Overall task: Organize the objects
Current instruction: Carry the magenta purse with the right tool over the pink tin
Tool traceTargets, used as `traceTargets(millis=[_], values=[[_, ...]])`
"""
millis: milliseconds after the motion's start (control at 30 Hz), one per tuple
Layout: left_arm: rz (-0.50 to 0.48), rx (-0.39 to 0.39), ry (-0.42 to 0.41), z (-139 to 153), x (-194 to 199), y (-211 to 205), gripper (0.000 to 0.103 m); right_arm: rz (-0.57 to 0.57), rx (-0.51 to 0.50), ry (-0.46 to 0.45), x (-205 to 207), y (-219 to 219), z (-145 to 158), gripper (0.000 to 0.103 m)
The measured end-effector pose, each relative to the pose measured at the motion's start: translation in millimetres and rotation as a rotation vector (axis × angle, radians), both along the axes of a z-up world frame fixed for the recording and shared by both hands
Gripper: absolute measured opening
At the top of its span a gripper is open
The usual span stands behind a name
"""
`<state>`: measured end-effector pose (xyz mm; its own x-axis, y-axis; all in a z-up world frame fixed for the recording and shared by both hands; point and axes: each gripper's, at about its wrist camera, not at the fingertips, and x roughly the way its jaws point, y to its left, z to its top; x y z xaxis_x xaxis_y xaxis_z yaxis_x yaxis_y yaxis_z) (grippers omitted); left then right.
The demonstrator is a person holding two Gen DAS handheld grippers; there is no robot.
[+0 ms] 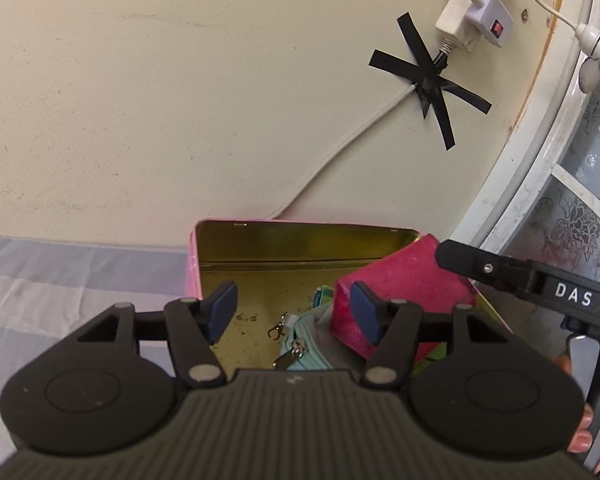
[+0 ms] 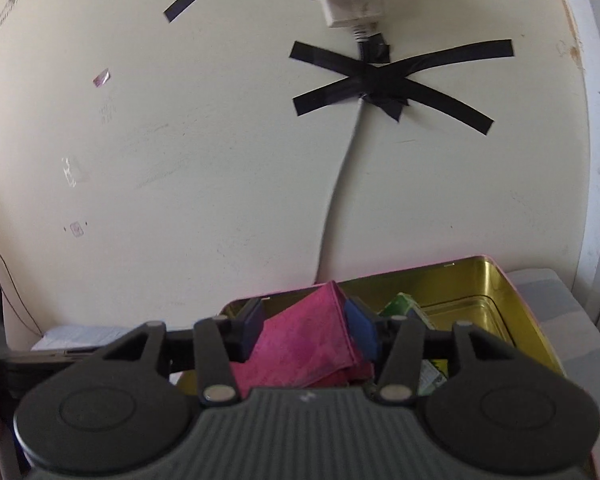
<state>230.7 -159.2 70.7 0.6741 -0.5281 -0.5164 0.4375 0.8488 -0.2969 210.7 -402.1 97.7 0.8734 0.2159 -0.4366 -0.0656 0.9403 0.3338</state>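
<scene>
My left gripper [image 1: 294, 312] has a grey ribbed body low in the frame, flanked by two round black discs. Black linkage arms with silver pivot pins run up to dark blue pads [image 1: 225, 307]. My right gripper [image 2: 306, 328] is built the same way: grey ribbed housing, black discs, silver pins, blue pads [image 2: 362, 330]. At the right edge of the left view its black side bears white letters "DAS" and a small screw, with my fingers [image 1: 580, 436] below it.
</scene>
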Motion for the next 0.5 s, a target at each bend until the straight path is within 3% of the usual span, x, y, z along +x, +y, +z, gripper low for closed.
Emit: traceTargets(millis=[233, 267, 333, 500], values=[[0.006, -0.012, -0.026, 3.0, -26.0, 8.6, 0.069, -0.016, 0.007, 0.037, -19.6, 7.2, -24.1, 0.047], [0.002, -0.009, -0.039, 4.5, -30.7, 8.4, 0.069, -0.015, -0.001, 0.051, -18.5, 12.4, -28.2, 0.043], [-0.006, -0.004, -0.064, 7.0, -39.4, 9.3, 0.069, -0.001, 0.0, 0.082, -11.7, 23.1, -34.3, 0.036], [0.008, 0.033, -0.115, 10.2, -50.8, 13.1, 0.07, -0.009, -0.012, 0.137, 33.4, 45.8, -25.9, 0.042]])
